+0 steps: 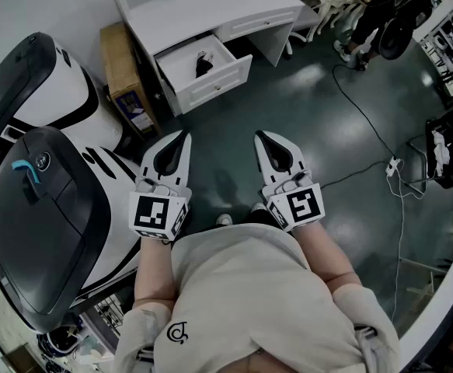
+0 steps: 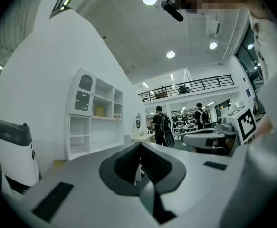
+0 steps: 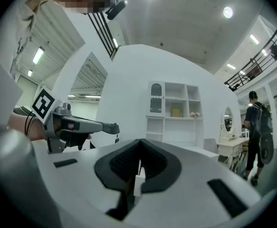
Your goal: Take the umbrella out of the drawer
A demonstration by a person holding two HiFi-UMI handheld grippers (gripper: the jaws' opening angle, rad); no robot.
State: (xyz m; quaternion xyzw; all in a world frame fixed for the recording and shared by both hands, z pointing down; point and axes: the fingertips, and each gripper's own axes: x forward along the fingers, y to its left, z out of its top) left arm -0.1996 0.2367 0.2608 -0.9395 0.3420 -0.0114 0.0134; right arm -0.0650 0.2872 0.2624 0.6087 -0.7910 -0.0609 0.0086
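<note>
A white desk (image 1: 210, 6) stands ahead with its drawer (image 1: 214, 82) pulled open. Inside lies a dark folded umbrella (image 1: 203, 65). I hold both grippers level above the dark floor, well short of the drawer. My left gripper (image 1: 183, 135) is shut with nothing in it, and my right gripper (image 1: 259, 136) beside it is shut and empty too. In the left gripper view the jaws (image 2: 139, 147) meet in a point, with the right gripper (image 2: 224, 129) off to the side. The right gripper view shows its jaws (image 3: 139, 145) shut, with the left gripper (image 3: 76, 125) at its left.
Two large white-and-black machines (image 1: 47, 208) crowd the left side. A cardboard box (image 1: 125, 80) leans beside the desk. Cables (image 1: 366, 123) and a power strip (image 1: 393, 166) lie on the floor at right. A person (image 1: 389, 10) stands far right. A white shelf unit (image 2: 93, 120) stands against the wall.
</note>
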